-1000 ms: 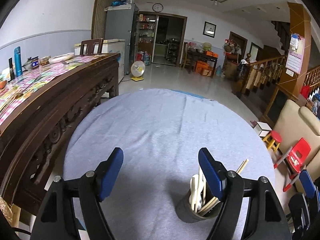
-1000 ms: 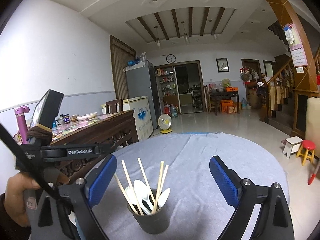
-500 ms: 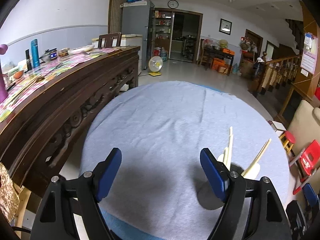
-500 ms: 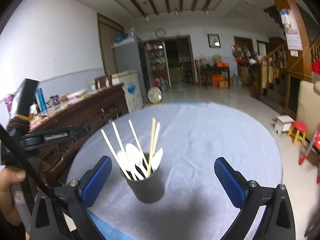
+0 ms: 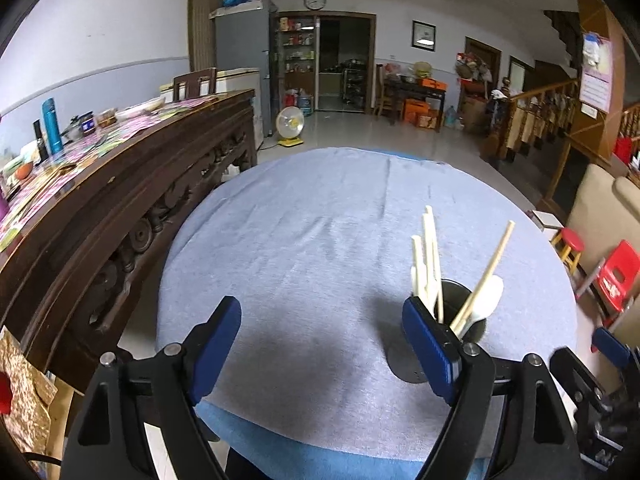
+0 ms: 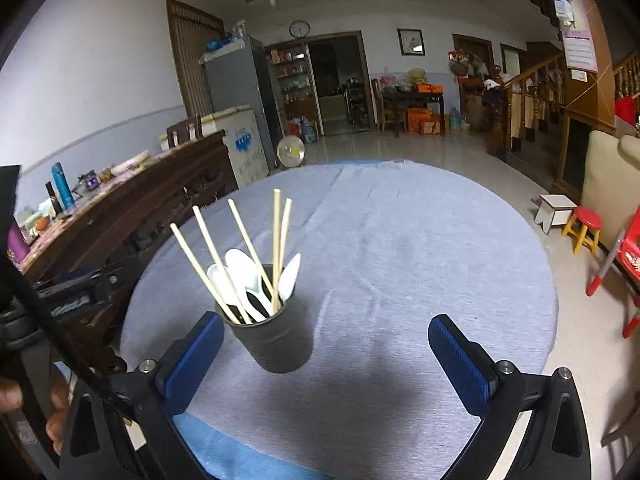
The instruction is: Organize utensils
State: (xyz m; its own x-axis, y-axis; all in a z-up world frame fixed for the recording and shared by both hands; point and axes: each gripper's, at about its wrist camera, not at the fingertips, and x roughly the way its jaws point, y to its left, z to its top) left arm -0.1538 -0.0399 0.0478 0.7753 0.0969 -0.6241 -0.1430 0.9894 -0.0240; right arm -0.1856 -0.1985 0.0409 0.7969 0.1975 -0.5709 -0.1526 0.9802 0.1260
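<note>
A dark grey cup (image 6: 276,336) stands upright on the round table's grey cloth (image 6: 400,248). It holds several wooden chopsticks (image 6: 244,240) and white plastic spoons (image 6: 240,268). My right gripper (image 6: 324,354) is open and empty, its left pad beside the cup. In the left wrist view the cup (image 5: 472,320) shows partly behind the right pad, with chopsticks (image 5: 430,256) sticking up. My left gripper (image 5: 322,346) is open and empty, left of the cup near the table's front edge.
A long dark carved wooden sideboard (image 5: 120,200) with bottles and dishes runs close along the table's left side. A beige sofa (image 5: 600,208), red stool (image 5: 570,246) and red chair (image 5: 618,276) stand to the right. The table's front edge (image 5: 320,452) lies just below the grippers.
Both grippers have pulled back and risen from the cup, which now sits lower and farther ahead in both views. Both jaws stay open.
</note>
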